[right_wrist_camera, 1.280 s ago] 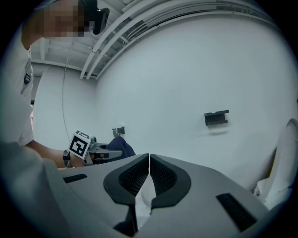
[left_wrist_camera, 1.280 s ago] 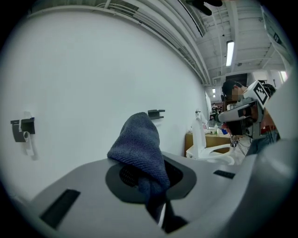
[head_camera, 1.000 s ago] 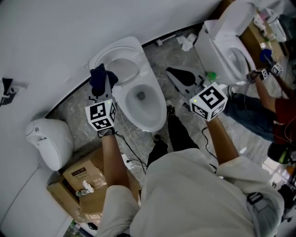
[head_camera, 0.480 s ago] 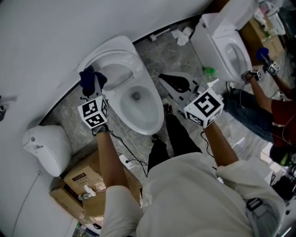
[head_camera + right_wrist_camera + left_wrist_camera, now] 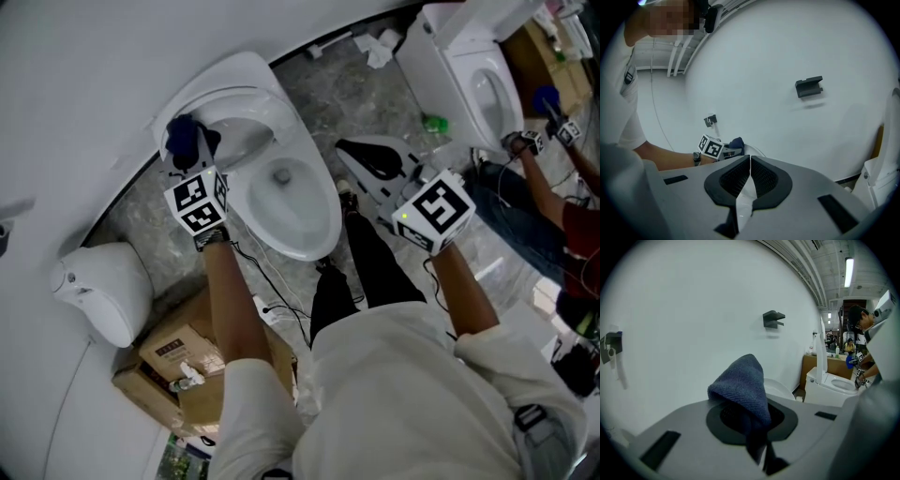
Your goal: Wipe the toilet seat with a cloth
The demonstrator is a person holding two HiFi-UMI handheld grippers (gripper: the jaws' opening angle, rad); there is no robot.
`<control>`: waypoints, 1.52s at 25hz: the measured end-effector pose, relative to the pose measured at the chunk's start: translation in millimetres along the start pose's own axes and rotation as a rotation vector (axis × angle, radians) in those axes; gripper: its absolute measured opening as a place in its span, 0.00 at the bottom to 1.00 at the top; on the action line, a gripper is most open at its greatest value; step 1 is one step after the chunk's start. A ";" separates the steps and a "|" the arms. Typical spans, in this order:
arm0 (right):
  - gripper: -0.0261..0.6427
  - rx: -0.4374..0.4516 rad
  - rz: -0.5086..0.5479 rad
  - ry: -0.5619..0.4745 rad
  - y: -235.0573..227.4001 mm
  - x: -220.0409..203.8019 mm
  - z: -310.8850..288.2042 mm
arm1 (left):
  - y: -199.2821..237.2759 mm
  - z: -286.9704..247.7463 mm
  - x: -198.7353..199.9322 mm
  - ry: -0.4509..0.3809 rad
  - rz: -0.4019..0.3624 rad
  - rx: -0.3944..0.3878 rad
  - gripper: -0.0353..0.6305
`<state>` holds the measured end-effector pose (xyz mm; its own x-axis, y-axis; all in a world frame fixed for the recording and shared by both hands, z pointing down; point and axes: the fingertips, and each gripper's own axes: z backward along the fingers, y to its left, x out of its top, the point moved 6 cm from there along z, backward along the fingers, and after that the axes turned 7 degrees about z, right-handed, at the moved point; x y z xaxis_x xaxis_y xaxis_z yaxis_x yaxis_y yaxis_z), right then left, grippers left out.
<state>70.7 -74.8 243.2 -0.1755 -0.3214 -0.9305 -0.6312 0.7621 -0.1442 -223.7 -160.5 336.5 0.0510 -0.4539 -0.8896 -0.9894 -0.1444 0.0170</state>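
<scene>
A white toilet (image 5: pixel 323 225) stands open by the wall, its lid (image 5: pixel 230 89) raised. My left gripper (image 5: pixel 187 157) is over the toilet's back left edge. It is shut on a dark blue cloth (image 5: pixel 180 139), which bulges out from between its jaws (image 5: pixel 740 385). My right gripper (image 5: pixel 361 159) hangs to the right of the bowl, over the floor. It is shut, its pads meeting with nothing between them (image 5: pixel 750 164). The right gripper view also shows the left gripper's marker cube (image 5: pixel 711 147) and the cloth (image 5: pixel 737 142).
A second toilet (image 5: pixel 478 80) stands at the top right, where another person (image 5: pixel 562 216) works with a blue cloth. On the floor are a white fixture (image 5: pixel 98 291), a cardboard box (image 5: pixel 178 361), cables (image 5: pixel 272 305), a green bottle (image 5: pixel 433 122) and crumpled paper (image 5: pixel 382 52).
My left gripper has sunk with the cloth toward the toilet's back left edge. The right gripper has come down a little beside the bowl. Both have stayed shut.
</scene>
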 end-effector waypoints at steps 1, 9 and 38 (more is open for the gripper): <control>0.08 -0.002 -0.005 0.004 -0.6 -1.9 -0.3 | 0.1 -2.7 -0.3 0.003 0.000 0.001 0.11; 0.08 -0.022 -0.047 0.017 -14.0 -14.2 -3.8 | -6.7 -14.0 -0.4 -0.012 -0.016 0.045 0.11; 0.08 -0.082 -0.101 0.047 -21.6 -39.3 4.5 | -66.4 -48.6 -11.6 0.065 -0.045 -0.112 0.11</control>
<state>94.7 -76.0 281.4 -0.1419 -0.4216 -0.8956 -0.7064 0.6770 -0.2067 -151.9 -188.3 367.9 0.1069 -0.5008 -0.8589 -0.9647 -0.2613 0.0322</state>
